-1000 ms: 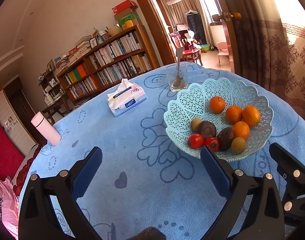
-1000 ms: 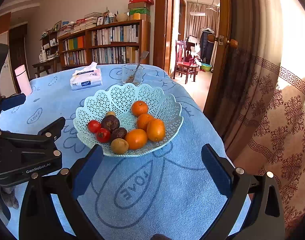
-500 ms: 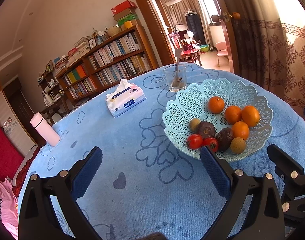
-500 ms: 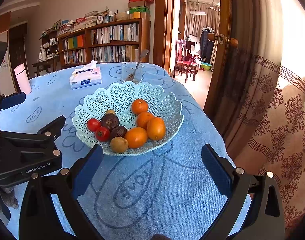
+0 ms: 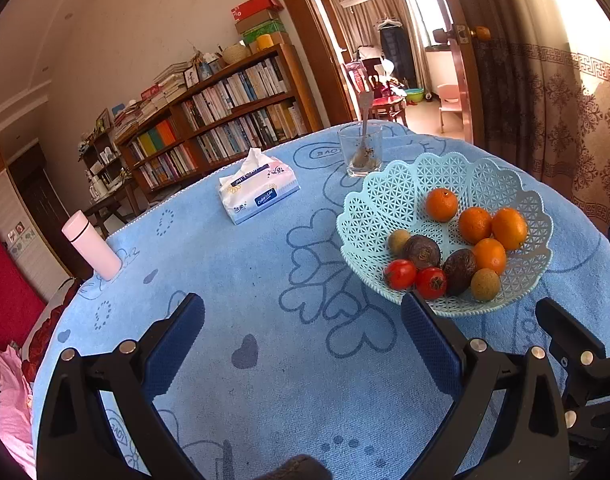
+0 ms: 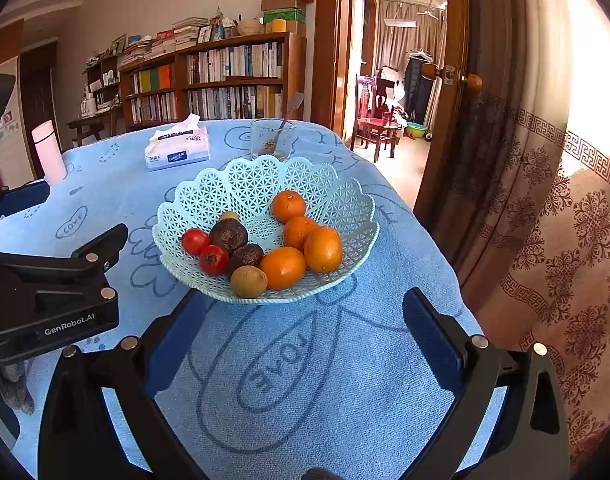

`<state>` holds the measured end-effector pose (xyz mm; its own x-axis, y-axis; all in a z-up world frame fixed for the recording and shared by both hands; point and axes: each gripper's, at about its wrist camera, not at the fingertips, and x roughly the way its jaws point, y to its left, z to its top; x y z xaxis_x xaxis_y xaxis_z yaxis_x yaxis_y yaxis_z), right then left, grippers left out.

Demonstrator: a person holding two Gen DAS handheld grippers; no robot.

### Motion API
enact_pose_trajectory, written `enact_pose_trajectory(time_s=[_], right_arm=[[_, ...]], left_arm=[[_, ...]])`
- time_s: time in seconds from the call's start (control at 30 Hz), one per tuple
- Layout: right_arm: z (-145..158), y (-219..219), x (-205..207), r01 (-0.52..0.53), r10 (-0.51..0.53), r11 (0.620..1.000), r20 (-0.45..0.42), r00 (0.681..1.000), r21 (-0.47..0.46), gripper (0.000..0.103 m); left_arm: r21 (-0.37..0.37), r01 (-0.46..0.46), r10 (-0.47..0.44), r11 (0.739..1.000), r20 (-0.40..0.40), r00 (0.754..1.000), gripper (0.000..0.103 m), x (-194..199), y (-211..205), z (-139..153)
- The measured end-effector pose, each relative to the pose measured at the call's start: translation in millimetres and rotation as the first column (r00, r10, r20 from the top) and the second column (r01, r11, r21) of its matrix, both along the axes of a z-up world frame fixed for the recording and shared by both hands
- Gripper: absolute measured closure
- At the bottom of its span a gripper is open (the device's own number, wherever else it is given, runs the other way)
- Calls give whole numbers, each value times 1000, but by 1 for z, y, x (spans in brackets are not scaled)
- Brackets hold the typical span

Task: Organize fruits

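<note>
All fruit sits in the pale-blue lattice basket [image 6: 241, 184] on the blue-clothed counter [image 6: 289, 368], none loose on the cloth. Grouped by kind: four oranges [image 6: 323, 249] on the right side, two tomatoes [image 6: 213, 259] on the left, two dark wrinkled fruits [image 6: 229, 235] mid, and two small tan round fruits [image 6: 249, 281], one front, one at the back. That fits either a sort already done or a mixed bowl yet to be split up; can't tell which.

Left hand-held gripper [image 5: 301, 332]: jaws wide, nothing between, low over the cloth just left of the basket. Right hand-held gripper [image 6: 301, 316]: also wide and empty, hovering in front of the basket's near rim.

Handling, as a judgement:
- Oranges: firm, fairly heavy, pebbly skin w/ decent grip; take across the widest part.
- Tomatoes: smooth, slippery, thin skin, bruise easily; light squeeze at the equator, avoid the stem.
- Dark fruits: probably hard shell, light, rough; forgiving.
- Tan fruits: small, round, likely to roll or pop out; centre them between the pads.
- Basket: light thin plastic, flexes, prob. slides on the cloth if nudged; scalloped rim is the only hold.
</note>
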<state>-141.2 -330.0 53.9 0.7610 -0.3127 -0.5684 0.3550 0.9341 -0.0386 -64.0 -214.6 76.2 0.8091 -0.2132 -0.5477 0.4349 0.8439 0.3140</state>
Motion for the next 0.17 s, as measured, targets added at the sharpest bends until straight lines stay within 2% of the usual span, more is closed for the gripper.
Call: enact_pose_trajectory(time_s=[0.17], right_arm=[[-3, 11, 1, -30, 30, 1000, -10, 1000, 8, 3]], left_arm=[[-18, -45, 44, 999, -63, 997, 5, 7, 21, -9]])
